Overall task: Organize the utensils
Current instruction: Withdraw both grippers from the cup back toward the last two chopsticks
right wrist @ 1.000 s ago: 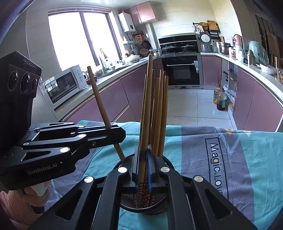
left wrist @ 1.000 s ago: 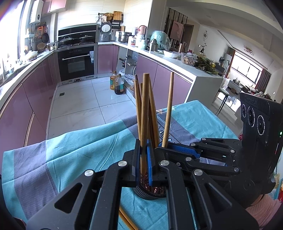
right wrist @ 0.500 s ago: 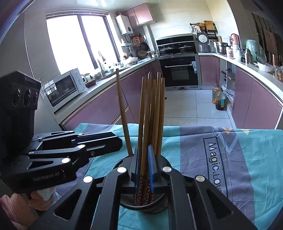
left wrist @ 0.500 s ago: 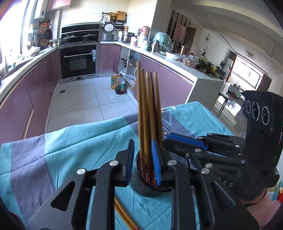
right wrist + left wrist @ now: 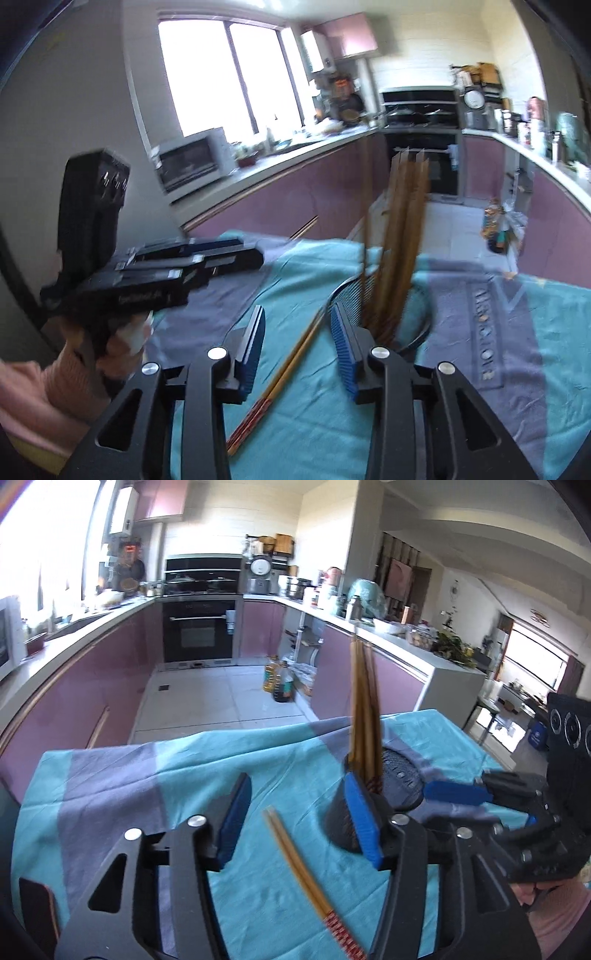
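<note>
Several wooden chopsticks (image 5: 364, 716) stand upright in a black mesh holder (image 5: 343, 823) on the teal cloth; they also show in the right wrist view (image 5: 400, 240), in the holder (image 5: 417, 328). A loose pair of chopsticks (image 5: 306, 878) lies on the cloth; it shows in the right wrist view (image 5: 284, 376) too. My left gripper (image 5: 299, 823) is open and empty, just left of the holder. My right gripper (image 5: 299, 350) is open and empty, its right finger by the holder. Each gripper shows in the other's view.
The table is covered by a teal and grey cloth (image 5: 147, 786) with printed lettering (image 5: 484, 328). Behind it are purple kitchen cabinets (image 5: 74, 701), an oven (image 5: 199, 631), a microwave (image 5: 192, 158) and oil bottles (image 5: 277, 679) on the floor.
Both grippers opened wide and let go of the chopsticks they held, which now stand in the holder. Both grippers drew back and to the left of the holder.
</note>
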A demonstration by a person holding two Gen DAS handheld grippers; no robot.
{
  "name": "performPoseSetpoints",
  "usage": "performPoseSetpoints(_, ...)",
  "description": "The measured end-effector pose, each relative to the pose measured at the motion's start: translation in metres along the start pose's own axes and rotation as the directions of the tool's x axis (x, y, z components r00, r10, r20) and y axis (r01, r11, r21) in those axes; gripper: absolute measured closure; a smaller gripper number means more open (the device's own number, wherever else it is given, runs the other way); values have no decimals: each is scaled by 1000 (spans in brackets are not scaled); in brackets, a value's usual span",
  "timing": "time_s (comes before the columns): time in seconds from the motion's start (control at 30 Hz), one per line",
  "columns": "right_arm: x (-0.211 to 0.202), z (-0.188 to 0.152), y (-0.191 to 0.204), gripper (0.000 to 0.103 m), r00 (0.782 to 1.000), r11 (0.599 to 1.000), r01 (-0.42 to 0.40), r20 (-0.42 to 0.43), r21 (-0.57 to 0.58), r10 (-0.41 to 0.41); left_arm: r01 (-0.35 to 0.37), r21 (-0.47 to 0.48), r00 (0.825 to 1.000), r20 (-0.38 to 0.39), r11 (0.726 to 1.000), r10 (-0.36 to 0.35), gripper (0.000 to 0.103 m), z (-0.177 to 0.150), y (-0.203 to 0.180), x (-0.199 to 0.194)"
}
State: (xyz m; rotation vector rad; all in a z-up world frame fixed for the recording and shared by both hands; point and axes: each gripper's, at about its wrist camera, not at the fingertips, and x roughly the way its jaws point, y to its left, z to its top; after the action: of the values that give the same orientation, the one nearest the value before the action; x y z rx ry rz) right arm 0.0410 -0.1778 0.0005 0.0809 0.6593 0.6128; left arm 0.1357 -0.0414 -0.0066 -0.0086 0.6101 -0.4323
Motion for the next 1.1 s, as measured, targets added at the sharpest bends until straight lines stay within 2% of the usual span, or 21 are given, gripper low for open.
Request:
performPoseSetpoints(0.13,27,-19,4,67,996,1000,-3,-91,31,6,-48,-26,999,-12,999,48,38,-23,16,-8)
performPoseSetpoints(0.27,53,-34,3,67,987,998,11,-158,67,0,-98,-38,995,-42,995,96,32,-44,25,-8)
performPoseSetpoints(0.43,78,-43,7,67,977,996,44,-213,73,-27,-122,-48,989,-92,991,117,28,-70,34,-2)
performPoseSetpoints(0.77,96,-46,14,70,964,994,95,-253,58,-77,-156,-48,978,-149,987,148,28,-89,36,7)
performPoseSetpoints(0.87,100,-44,13,75,963,992,103,-257,71,-82,-151,-54,977,-159,987,140,29,-92,37,10)
performPoseSetpoints(1.1,94,-47,4,80,962,988,112,-263,110,-80,-130,-33,975,-184,991,122,33,-95,30,19)
